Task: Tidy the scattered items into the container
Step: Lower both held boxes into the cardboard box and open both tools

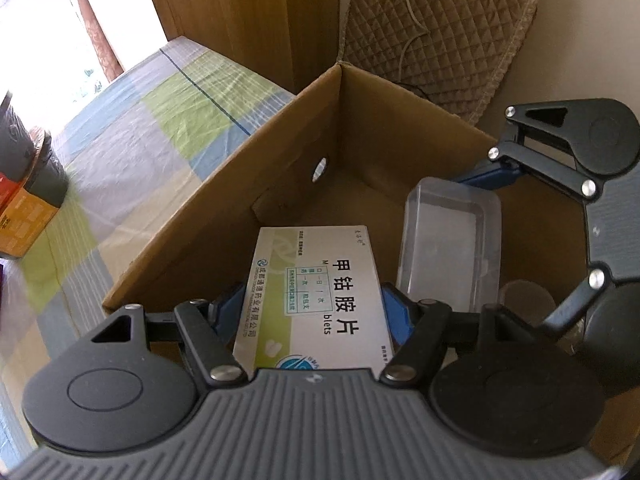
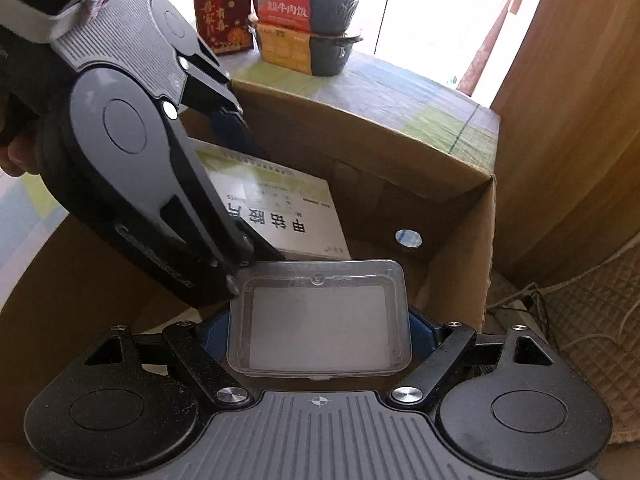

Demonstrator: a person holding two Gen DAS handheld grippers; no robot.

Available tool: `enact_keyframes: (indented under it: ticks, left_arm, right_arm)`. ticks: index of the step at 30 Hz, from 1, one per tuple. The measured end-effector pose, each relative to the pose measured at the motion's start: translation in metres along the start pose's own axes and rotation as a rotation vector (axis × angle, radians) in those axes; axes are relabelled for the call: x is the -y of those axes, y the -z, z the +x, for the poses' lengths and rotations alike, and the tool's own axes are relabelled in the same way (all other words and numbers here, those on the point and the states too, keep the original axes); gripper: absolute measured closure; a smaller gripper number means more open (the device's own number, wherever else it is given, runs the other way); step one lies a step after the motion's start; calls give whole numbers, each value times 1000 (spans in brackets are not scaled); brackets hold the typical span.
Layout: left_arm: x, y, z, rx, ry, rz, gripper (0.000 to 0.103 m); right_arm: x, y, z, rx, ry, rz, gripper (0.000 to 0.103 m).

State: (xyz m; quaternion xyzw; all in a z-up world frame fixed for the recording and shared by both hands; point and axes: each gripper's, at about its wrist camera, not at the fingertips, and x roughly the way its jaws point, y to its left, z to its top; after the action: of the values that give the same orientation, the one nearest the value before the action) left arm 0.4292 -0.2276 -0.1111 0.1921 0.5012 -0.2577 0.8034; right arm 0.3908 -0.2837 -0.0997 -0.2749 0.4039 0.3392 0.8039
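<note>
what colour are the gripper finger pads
Blue; clearest in the left wrist view, on the pads gripping the medicine box.

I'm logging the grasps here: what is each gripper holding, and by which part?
Left gripper clamps the medicine box by its long sides. Right gripper clamps the clear case by its short ends.

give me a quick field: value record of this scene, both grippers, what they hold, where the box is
left gripper: shut on the medicine box, over the open carton
right gripper: shut on the clear plastic case, also over the carton
cardboard box: open-topped, on the checked tablecloth, round hole in one wall
still outside: stacked food bowls and a red carton on the table
task state: both items held above the box, not released
</note>
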Motion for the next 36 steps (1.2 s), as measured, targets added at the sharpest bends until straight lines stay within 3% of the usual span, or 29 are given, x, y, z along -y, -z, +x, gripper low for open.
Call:
enact_keyframes:
  ticks: [5,8,24,36]
  left_arm:
    - [3,1,3,23,-21,16,35]
    - [2,3,3,29,-22,3,33]
    - [1,9,-11,25,-37,15,28]
    - [4,17,-35,51,-42,14,26]
  right_arm:
    - [-1,-2,9,-4,23,-40,15]
    - [-2,1,5,21,23,-41,4]
    - [-7,10,-13,12,14,-27,4]
    - [-8,16,-37,20,8,105,4]
